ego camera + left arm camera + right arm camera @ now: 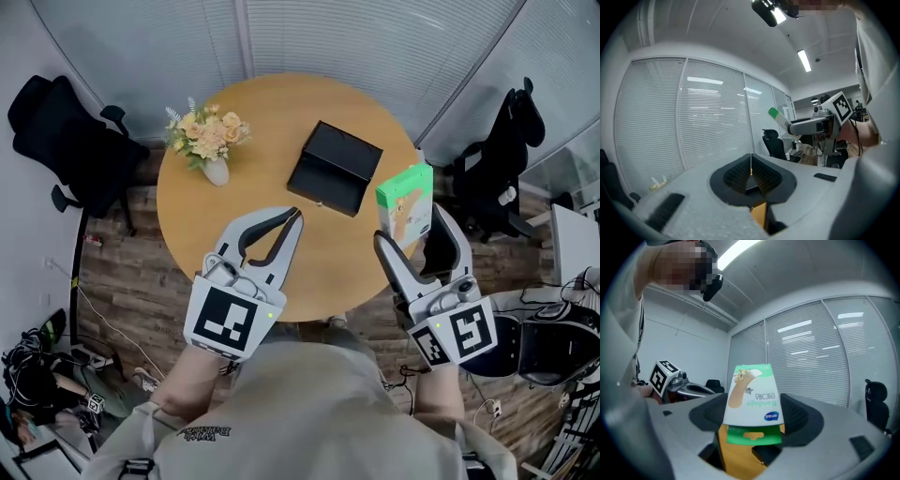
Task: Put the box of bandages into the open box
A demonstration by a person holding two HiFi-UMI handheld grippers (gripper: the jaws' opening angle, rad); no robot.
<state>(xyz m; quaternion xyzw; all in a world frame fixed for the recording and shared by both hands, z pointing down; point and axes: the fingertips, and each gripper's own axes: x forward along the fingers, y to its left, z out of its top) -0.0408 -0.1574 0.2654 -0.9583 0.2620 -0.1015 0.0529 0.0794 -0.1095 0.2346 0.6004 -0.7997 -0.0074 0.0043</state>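
Observation:
The green and white box of bandages (406,199) hangs above the right edge of the round wooden table (244,103), with my right gripper (410,225) shut on it. In the right gripper view the box of bandages (752,399) stands upright between the dark pads, its print upside down. The open black box (333,169) lies on the table, to the left of and beyond the held box. My left gripper (294,218) hovers over the table's near side, shut on nothing; its pads (761,174) meet in a thin line. The right gripper (813,124) also shows in the left gripper view.
A white vase of flowers (208,141) stands at the table's left side. Black office chairs stand left (66,141) and right (497,164) of the table. Window blinds run behind it. Cables lie on the floor (37,356) at the lower left.

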